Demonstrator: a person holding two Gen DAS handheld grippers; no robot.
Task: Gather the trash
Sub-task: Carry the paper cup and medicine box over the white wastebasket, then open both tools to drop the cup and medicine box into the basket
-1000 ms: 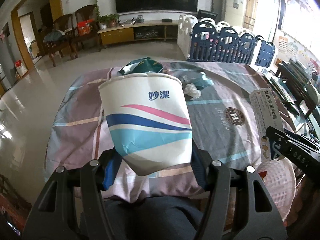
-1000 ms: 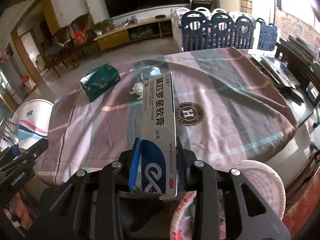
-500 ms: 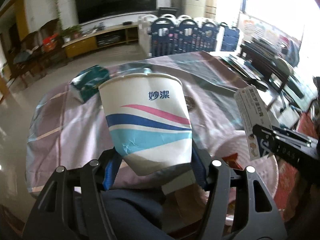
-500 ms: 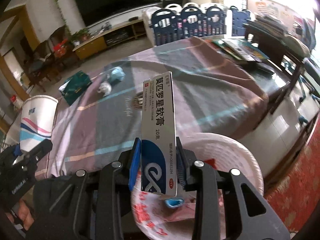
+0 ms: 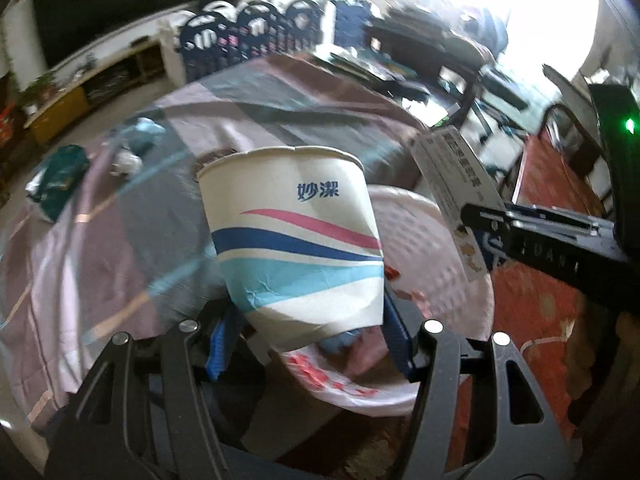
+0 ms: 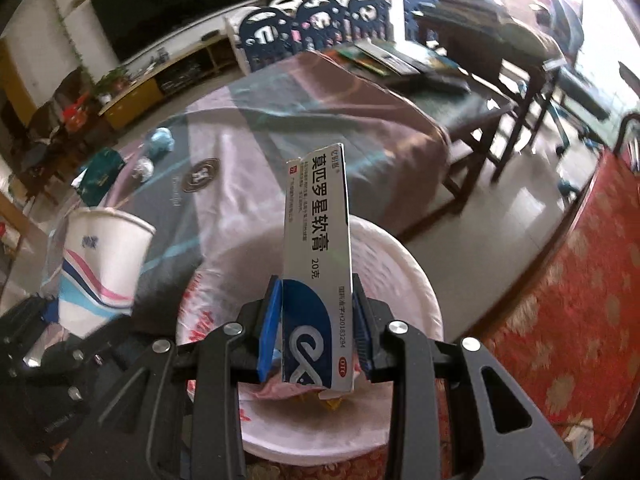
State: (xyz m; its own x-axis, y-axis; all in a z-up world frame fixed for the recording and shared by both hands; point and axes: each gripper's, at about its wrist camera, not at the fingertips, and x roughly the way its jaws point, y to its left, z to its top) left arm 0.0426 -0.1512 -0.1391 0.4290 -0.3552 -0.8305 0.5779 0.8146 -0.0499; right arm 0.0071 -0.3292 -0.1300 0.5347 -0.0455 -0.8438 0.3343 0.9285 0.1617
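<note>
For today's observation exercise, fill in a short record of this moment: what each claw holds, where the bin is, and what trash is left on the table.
left claw: shut on the paper cup, rim up
right claw: shut on the ointment box, standing on end
bin: white basket with a printed liner, below both claws
left on table: green packet, blue wad, small white wad on the striped cloth
stage: both items above the basket, not yet dropped
</note>
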